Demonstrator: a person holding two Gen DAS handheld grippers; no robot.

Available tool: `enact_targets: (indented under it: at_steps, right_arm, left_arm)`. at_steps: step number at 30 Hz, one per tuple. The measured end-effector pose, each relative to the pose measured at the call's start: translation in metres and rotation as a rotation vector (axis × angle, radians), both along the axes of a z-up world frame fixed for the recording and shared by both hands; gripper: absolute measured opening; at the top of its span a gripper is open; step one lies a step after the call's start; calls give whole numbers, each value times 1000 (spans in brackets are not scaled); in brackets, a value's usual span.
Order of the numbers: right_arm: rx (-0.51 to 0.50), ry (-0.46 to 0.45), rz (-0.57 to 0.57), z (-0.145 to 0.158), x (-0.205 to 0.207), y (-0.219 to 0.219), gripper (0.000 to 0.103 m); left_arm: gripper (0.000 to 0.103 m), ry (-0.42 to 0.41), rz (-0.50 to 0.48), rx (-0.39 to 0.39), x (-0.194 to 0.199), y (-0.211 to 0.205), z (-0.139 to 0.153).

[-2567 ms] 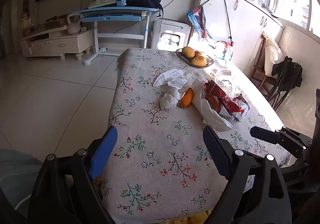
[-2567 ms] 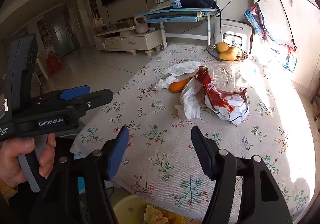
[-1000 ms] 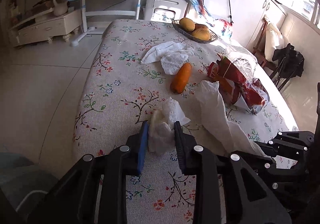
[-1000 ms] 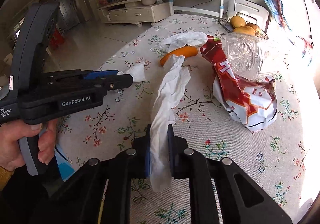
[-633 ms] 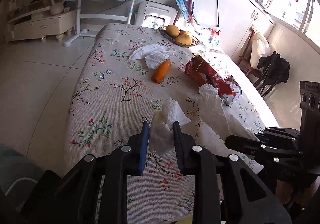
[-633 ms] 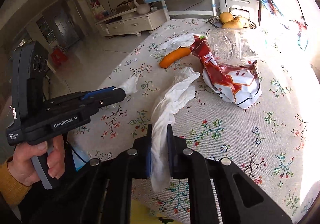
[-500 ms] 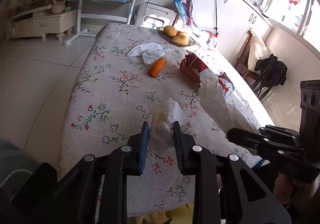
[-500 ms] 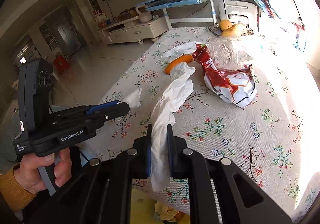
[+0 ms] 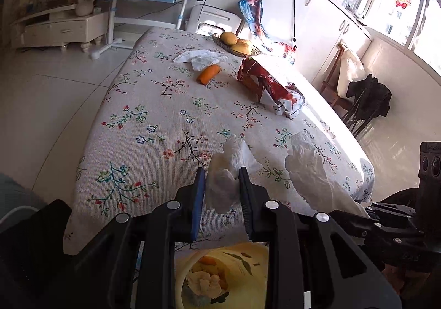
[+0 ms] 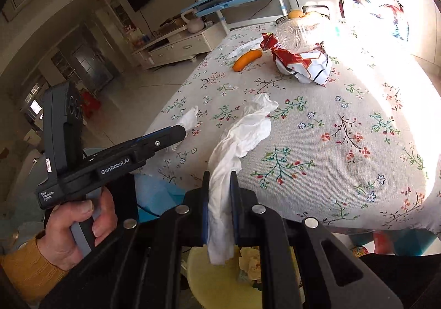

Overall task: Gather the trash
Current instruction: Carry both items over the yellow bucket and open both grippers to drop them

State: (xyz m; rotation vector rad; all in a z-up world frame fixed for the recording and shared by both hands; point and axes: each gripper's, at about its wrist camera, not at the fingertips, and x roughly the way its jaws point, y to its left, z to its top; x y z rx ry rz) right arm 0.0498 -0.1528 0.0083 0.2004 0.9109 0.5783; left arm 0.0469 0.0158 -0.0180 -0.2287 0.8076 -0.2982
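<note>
Left wrist view: the left gripper [image 9: 222, 193] is pinched onto a crumpled white tissue [image 9: 228, 171], its jaws close together with the wad bulging out in front and above them. The wad hangs over the near edge of a bench [image 9: 154, 116] covered in a flowered cloth. Directly below the gripper, off the edge, sits a yellow bin [image 9: 242, 262] with food scraps already inside. To the right, a longer twisted paper towel [image 9: 308, 171] hangs from the other gripper. Farther back on the cloth lie a carrot [image 9: 209, 74], a red snack bag [image 9: 273, 88], more white tissue [image 9: 201, 58] and a fruit basket [image 9: 237, 46].

Right wrist view: the right gripper [image 10: 219, 198] is clamped nearly flat on the paper towel [image 10: 237, 143], which trails up ahead of the jaws and droops below them toward the bin [image 10: 220, 281]. To the left, a hand [image 10: 80, 223] in a mustard sleeve holds the left gripper [image 10: 179, 130], with its tissue [image 10: 190, 116] showing at the tip.

Both papers look very light, soft and limp, so they will likely sag, flutter and may cling to the pads on release. A pinch through the bunched middle seems safest; thin loose corners could tear. The snack bag looks crinkly and slippery, best taken at a folded edge.
</note>
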Motion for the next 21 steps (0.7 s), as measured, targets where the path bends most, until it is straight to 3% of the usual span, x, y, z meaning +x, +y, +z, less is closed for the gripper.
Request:
enact_targets:
  at_steps: [13,21]
  right_arm:
    - [-117,113,200,-28,-66,34,13]
    - [-121,203,179,-47,-61,31,13]
  left_arm:
    - [24,-12,-41,14,-37,-12,1]
    - [24,17,-69,24,-59,-18,-3]
